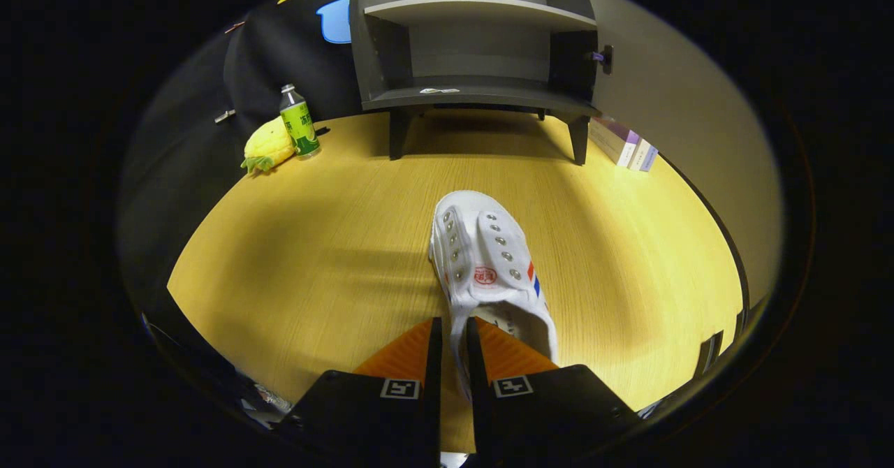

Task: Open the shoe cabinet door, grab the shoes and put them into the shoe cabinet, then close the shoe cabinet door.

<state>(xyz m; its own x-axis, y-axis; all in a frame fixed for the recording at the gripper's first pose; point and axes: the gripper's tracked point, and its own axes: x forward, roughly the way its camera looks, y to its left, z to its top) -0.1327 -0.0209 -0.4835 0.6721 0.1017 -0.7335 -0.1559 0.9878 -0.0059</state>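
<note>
The hand-held gripper [452, 335] pinches the heel side wall of the white shoe [485, 262] — its toe pointing to 12 o'clock on the desk [314, 258]. Beyond stands the shoe cabinet [475, 56], door [670, 105] swung open at 2 o'clock — a bottle [299, 121] at 10 o'clock.

Light falls from above, bright and even on the tabletop [314, 244] ahead of the gripper [452, 328], whose fingers are closed on the white shoe [489, 258]. Soft broad shadow left of the shoe; darker shadow under the shoe cabinet [475, 42] beyond. Booth wall dim. Strong fisheye curvature: table edges bow, rim darkens. Focus sharp mid-field; slight softness at finger bases.
</note>
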